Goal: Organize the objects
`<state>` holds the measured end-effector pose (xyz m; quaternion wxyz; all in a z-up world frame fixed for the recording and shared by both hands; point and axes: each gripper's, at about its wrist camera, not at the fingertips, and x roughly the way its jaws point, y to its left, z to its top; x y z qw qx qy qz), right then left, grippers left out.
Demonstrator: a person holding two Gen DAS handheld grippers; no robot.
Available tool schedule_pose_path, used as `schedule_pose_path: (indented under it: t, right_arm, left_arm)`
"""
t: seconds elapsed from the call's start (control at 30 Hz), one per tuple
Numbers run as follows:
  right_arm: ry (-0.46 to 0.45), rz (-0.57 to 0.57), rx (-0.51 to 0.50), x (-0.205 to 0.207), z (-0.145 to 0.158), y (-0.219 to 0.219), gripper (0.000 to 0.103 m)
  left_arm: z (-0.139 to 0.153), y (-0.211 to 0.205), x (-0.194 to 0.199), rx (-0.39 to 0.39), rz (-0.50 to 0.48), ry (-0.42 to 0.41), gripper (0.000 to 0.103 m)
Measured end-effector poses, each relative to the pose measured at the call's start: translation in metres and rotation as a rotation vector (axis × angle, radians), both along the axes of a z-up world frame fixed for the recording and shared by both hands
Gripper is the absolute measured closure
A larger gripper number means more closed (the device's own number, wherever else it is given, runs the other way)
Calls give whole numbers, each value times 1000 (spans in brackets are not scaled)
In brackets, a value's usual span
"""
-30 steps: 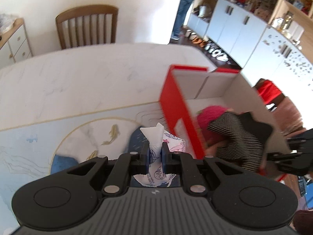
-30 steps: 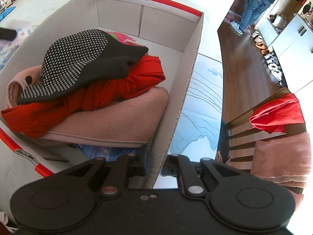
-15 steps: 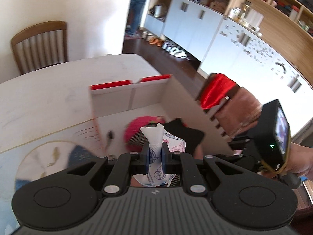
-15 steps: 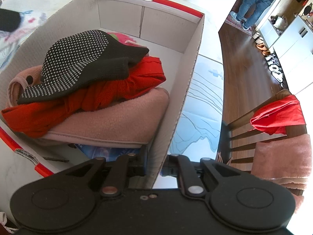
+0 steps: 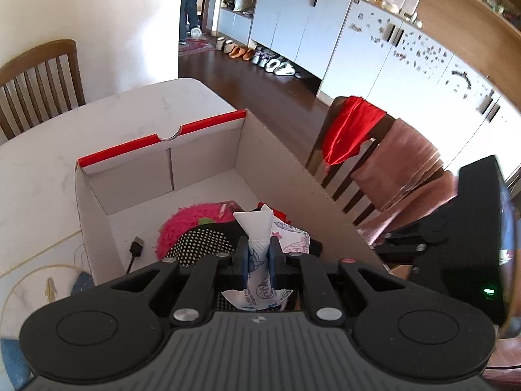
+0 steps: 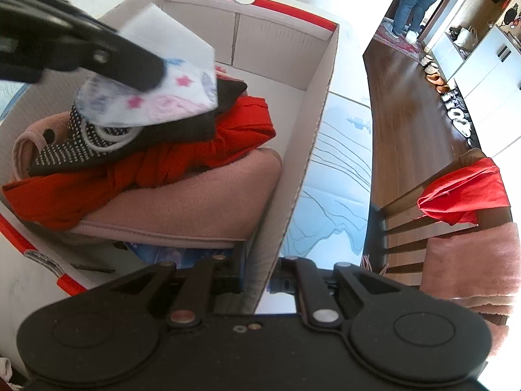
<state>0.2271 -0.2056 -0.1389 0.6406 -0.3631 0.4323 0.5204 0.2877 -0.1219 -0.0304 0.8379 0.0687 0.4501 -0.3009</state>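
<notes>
— Since a moment ago the left gripper has carried its printed pouch from beside the red wall of the box to a spot above the inside, over the clothes; the right gripper hasn't budged.

— Start with the big things. What's the table like?

— White marble top, a blue patterned mat under the box, wooden chairs around it. One chair has a red cloth and a pink towel hung over its back.

— And the box?

— That cardboard box is open-topped with red edging. Inside lies a pink fleece at the bottom, a red garment on it, then a black dotted knit on top. A fuzzy magenta piece sits further in, and a black cable plug rests on the bare floor of the box.

— What are the jaws doing?

— The left pair is pinched narrow on the pouch, white with stars and fish drawings, which stands up between the pads above the dotted knit. The right pair is closed on the box's side wall, one finger inside, one outside.
</notes>
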Motion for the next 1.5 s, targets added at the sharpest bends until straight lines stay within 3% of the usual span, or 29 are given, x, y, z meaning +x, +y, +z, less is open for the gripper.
schedule_pose_path:
  t: [0.33,0.5,0.57,0.63,0.97,1.5]
  right_arm:
    - [9,-5,7,0,-1,0,91]
    - [12,-4,10,-2,0,0,90]
    - [13,-4,11,-2,1,0,90]
    - [13,-2,14,-3,1,0,90]
    - [18,17,29,-2,6,-3,90]
    - [26,76,58,1,14,-11,90]
  left_arm:
    - [-23,-1,15,74,16,43,91]
    - [-26,3,19,78,47,45,70]
    - [-26,7,19,70,61,42,45]
    - [-25,11,17,53,71,41,38]
    - [-11,20,-3,66,89,-9,34]
    - [31,58,-47,-24,203,-93,30]
